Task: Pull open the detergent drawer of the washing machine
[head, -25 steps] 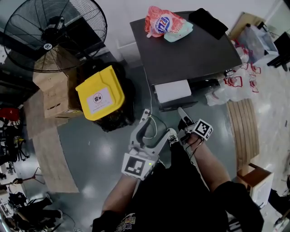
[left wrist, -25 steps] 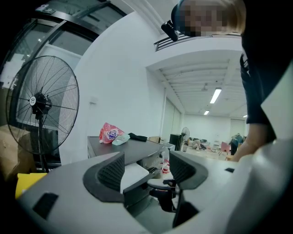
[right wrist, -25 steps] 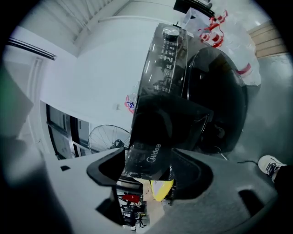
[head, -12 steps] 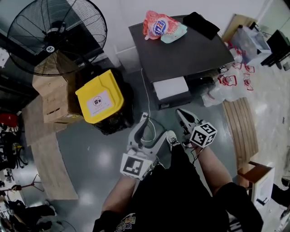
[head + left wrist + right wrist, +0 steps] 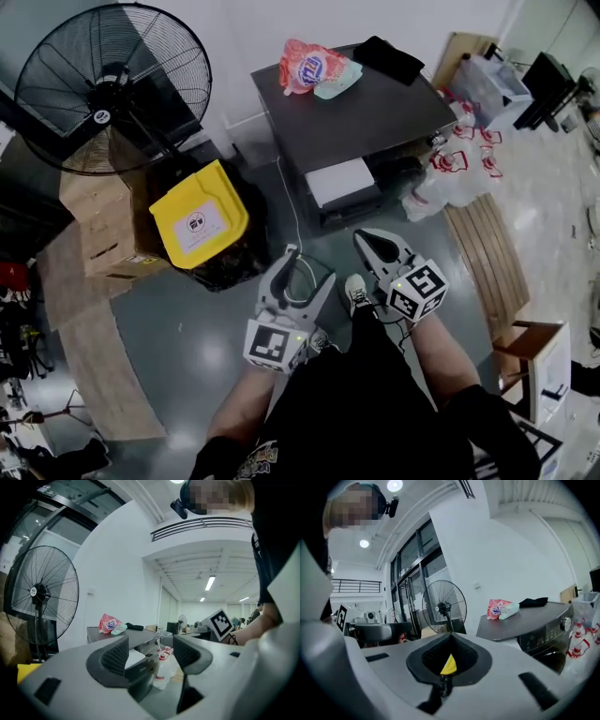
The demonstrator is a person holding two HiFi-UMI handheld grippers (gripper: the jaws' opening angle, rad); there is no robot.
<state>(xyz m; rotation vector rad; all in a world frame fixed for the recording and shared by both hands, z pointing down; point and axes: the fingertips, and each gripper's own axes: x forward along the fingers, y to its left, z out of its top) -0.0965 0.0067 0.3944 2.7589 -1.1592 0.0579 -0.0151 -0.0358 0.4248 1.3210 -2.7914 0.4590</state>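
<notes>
The dark grey washing machine stands against the wall, and its white detergent drawer sticks out of the front. My left gripper hovers over the floor short of the machine, open, with nothing between its fingers. In the left gripper view the drawer shows through the gap of the left gripper. My right gripper hangs just in front of the drawer without touching it. Its jaws have just been closing and are shut on nothing. The right gripper points past the machine toward the fan.
A big black fan stands at the left, with a yellow-lidded bin and cardboard boxes below it. A detergent bag and a black cloth lie on the machine. Plastic bags and a wooden pallet are on the right.
My right gripper has risen toward the head camera and rolled, so its marker cube now faces up. The left gripper has drifted slightly and stays open.
</notes>
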